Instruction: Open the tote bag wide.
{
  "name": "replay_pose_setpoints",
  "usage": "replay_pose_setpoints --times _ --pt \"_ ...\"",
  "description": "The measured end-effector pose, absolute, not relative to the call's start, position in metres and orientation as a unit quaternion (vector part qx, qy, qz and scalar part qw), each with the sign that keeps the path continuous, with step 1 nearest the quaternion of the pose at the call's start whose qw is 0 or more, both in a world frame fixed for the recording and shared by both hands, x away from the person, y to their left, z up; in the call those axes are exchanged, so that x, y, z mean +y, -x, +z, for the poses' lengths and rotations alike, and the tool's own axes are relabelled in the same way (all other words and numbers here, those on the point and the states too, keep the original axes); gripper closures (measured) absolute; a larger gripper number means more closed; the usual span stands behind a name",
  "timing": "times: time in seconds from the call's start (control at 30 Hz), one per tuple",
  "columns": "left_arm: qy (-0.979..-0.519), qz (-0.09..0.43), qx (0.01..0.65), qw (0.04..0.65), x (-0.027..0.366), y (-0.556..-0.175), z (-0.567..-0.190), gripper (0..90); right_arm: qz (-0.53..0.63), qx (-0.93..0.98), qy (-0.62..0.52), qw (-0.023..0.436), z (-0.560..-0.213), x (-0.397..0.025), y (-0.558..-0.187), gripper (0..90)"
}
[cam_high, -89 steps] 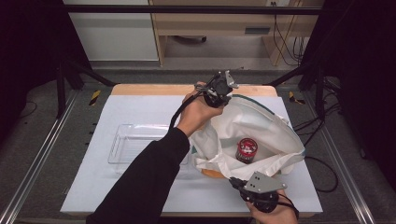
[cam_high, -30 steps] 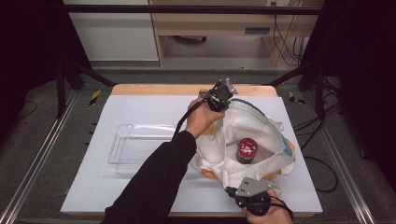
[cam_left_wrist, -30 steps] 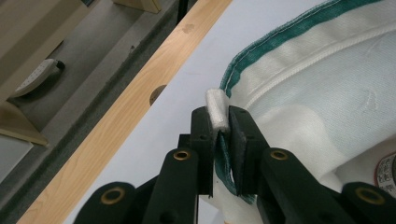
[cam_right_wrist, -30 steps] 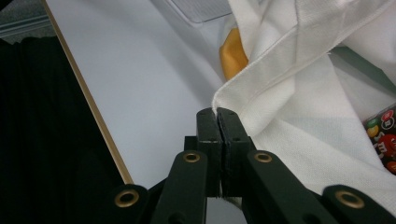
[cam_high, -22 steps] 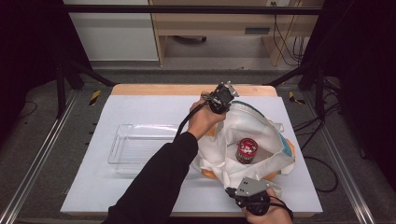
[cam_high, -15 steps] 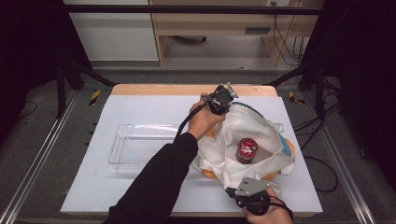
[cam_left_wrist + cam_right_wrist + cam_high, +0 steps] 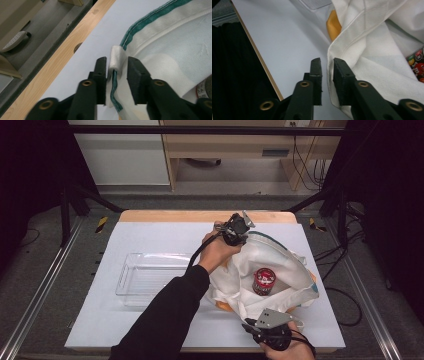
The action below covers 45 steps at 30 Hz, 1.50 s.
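**Pretty sure this is a lab recording rig**

Black curtains [image 7: 30, 195] are hanging on both sides, metal rails [image 7: 40, 295] are running along the floor, and cables [image 7: 305, 160] are trailing behind a plain wooden bench [image 7: 225, 145]. The table [image 7: 150, 235] is wearing a white mat. Nothing homey going on.

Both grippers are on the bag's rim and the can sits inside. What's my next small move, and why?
Probably spread the two grips a little further apart. The left gripper pinches the far rim of the white bag, the right gripper the near rim, yet cloth sags around the red can. A wider mouth should free it.
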<state>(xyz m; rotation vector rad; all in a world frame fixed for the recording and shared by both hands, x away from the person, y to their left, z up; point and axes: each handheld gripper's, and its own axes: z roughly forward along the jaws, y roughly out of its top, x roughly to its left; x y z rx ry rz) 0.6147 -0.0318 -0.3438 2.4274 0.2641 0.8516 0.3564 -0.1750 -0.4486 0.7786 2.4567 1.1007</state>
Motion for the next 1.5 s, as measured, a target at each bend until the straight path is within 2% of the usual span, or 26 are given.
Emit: replay_pose_setpoints --times 0.07,0.13,0.17,0.2,0.23,0.37,0.5,0.8,1.17,1.3,1.5 --pt "-0.899 0.321 0.098 0.282 -0.028 -0.609 -0.34 53.5 0.394 0.857 -0.28 0.178 -0.443 -0.176 -0.356 62.6" --pt "-0.895 0.323 0.097 0.291 -0.024 -0.601 -0.335 49.0 0.399 0.852 -0.284 0.187 -0.437 -0.176 -0.355 56.2" --pt "-0.894 0.324 0.096 0.295 -0.021 -0.597 -0.331 49.0 0.399 0.852 -0.284 0.187 -0.437 -0.176 -0.355 56.2" --pt "-0.894 0.282 0.135 0.322 -0.021 -0.588 -0.334 47.3 0.401 0.85 -0.283 0.191 -0.434 -0.177 -0.355 54.0" --pt "-0.879 0.256 0.199 0.35 -0.022 -0.575 -0.337 45.1 0.402 0.845 -0.289 0.201 -0.427 -0.178 -0.354 49.2" --pt "-0.877 0.265 0.186 0.354 -0.009 -0.557 -0.322 42.3 0.405 0.838 -0.3 0.211 -0.413 -0.181 -0.354 44.4" --pt "-0.874 0.264 0.179 0.367 0.004 -0.536 -0.315 39.8 0.403 0.83 -0.3 0.24 -0.384 -0.19 -0.356 38.8" --pt "-0.872 0.248 0.178 0.383 0.027 -0.486 -0.328 37.9 0.393 0.823 -0.308 0.271 -0.334 -0.212 -0.381 40.5" --pt "-0.87 0.222 0.188 0.397 0.023 -0.449 -0.354 34.6 0.364 0.811 -0.325 0.323 -0.301 -0.252 -0.422 46.1" --pt "-0.874 0.219 0.187 0.391 0.014 -0.441 -0.369 31.9 0.349 0.815 -0.329 0.326 -0.303 -0.267 -0.445 51.1" --pt "-0.881 0.224 0.18 0.377 0.008 -0.436 -0.386 32.3 0.33 0.822 -0.339 0.318 -0.318 -0.275 -0.472 50.5"
